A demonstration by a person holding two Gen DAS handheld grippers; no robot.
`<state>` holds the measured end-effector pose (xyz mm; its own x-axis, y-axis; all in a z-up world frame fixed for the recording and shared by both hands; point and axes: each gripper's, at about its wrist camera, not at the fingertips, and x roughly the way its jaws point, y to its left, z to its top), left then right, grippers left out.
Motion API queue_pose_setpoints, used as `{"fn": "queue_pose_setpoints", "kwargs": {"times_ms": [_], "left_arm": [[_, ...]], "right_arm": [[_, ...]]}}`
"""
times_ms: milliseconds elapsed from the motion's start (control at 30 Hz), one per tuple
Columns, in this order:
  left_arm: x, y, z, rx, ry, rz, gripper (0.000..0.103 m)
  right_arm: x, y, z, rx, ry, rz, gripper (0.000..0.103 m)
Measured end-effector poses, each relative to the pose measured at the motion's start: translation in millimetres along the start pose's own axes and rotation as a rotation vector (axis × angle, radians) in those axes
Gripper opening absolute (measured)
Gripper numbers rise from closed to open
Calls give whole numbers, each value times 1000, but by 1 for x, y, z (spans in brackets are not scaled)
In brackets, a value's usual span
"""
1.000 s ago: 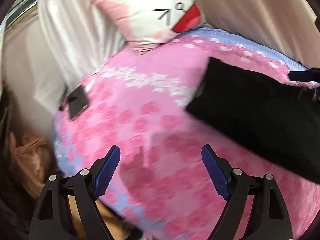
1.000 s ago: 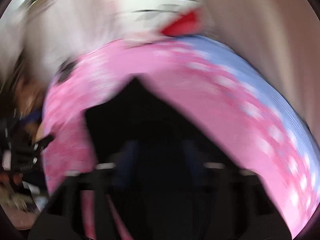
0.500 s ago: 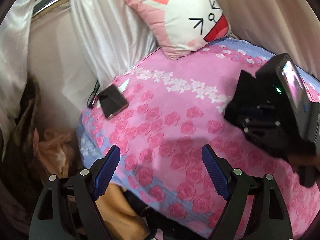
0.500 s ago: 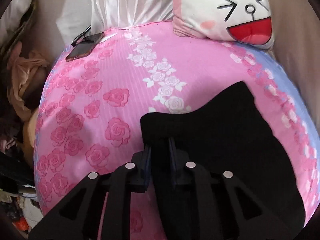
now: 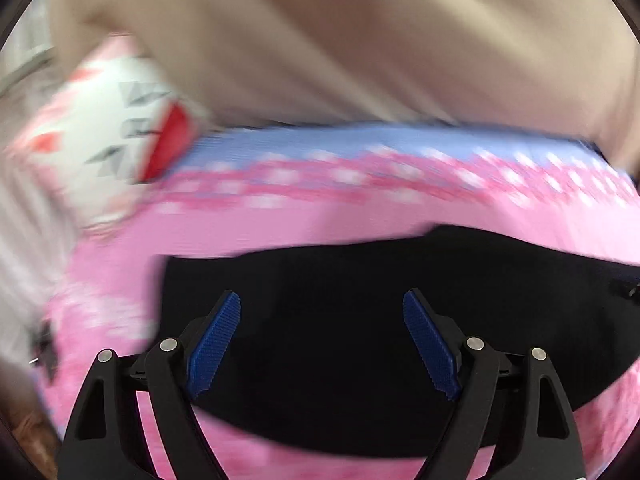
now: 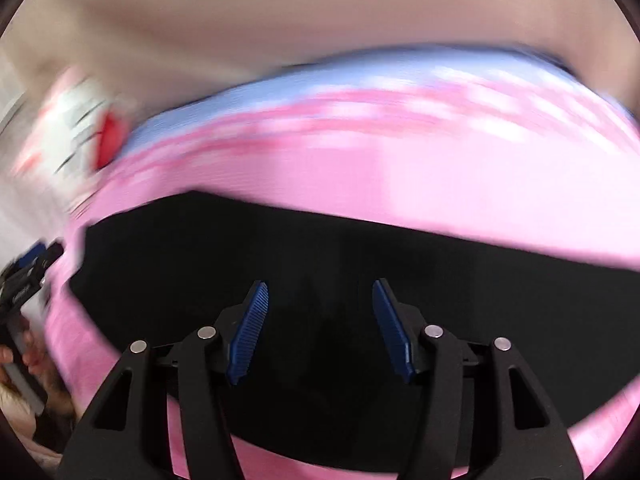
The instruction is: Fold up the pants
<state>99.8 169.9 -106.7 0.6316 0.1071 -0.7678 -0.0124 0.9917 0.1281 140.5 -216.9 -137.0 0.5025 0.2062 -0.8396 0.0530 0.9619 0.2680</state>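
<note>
Below both grippers lie the pants [image 5: 360, 320], a black slab spread flat on the pink bedspread [image 5: 280, 232], long axis running left to right across both views. Judged from this, the garment sits directly ahead of and under each claw, so the coming move turns on which edge is taken, not on any reach.

Left gripper [image 5: 322, 340]: fingers spread wide, nothing between them, pads clear of the cloth. It hangs over the left part of the pants, with the left end of the garment near its left finger. Right gripper [image 6: 318, 328]: jaws opening, about half spread; only dark cloth shows behind the gap, and no fold is pinched. It hangs nearer the middle of the garment.

The left gripper looks the nearer to the left short edge; which is nearer the right end cannot be told, as that end runs out of view.

Surroundings: a cartoon pillow [image 5: 120, 128] lies at the far left of the bed, well apart from the pants. A beige curtain [image 5: 360, 40] backs the bed. Both views are blurred. Nothing stands on the pants or between them and either claw.
</note>
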Motion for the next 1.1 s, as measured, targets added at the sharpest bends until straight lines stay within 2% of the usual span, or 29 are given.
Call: {"fn": "queue_pose_setpoints", "kwargs": {"times_ms": [67,133,167,200,233,300,333,400,433,467,500,533,567,600,633,667,733,800,833,900,933,967,1033,1100], "left_arm": [[28,-44,-9,58,66,-12,83],[49,-66,-24,109,126,29,83],[57,-74,-33,137,164,63,83],[63,-78,-43,148,191,102,83],[57,-78,-46,135,163,115,83],[51,-85,-47,162,178,155,82],[49,-90,-48,184,176,184,82],[39,-105,-42,222,147,232,82],[34,-113,-38,230,138,239,82],[30,-121,-34,231,130,241,82],[25,-134,-30,225,124,222,82],[22,-145,-27,222,121,206,83],[17,-155,-24,223,119,191,83],[12,-170,-22,229,113,168,83],[9,-182,-21,235,105,145,83],[4,-197,-20,248,91,113,83],[-5,-227,-26,285,77,62,83],[-13,-252,-32,310,68,8,83],[-17,-264,-36,323,70,-23,83],[-23,-285,-45,354,67,-61,83],[-25,-296,-50,375,67,-71,83],[-26,-304,-54,392,65,-81,83],[-28,-320,-62,400,67,-100,83],[-29,-328,-65,389,84,-129,83]], "right_arm": [[-15,-83,-11,84,-9,-119,52],[-28,-157,-23,181,-2,-260,52],[-43,-204,-32,279,-11,-328,50],[-65,-241,-38,388,-51,-349,51],[-88,-266,-41,462,-112,-329,51],[-105,-281,-34,479,-161,-246,51],[-100,-279,-24,436,-137,-175,50],[-79,-264,-7,291,-81,-91,48],[-64,-256,-1,213,-52,-73,44],[-44,-265,4,152,2,-112,41],[-37,-278,7,147,2,-119,30],[-43,-302,12,207,-42,-98,4],[-47,-313,14,270,-37,-69,0],[-59,-323,17,323,-57,-73,0],[-70,-321,18,316,-75,-142,7],[-84,-311,17,266,-89,-179,7],[-100,-293,1,196,-79,-164,7],[-104,-297,-18,197,-41,-214,25],[-110,-300,-30,236,-39,-245,40],[-119,-306,-41,282,-57,-219,42],[-120,-306,-43,288,-56,-212,47],[-115,-309,-42,278,-53,-208,50],[-110,-302,-42,221,-44,-186,50],[-97,-304,-41,195,-26,-163,57]]}}
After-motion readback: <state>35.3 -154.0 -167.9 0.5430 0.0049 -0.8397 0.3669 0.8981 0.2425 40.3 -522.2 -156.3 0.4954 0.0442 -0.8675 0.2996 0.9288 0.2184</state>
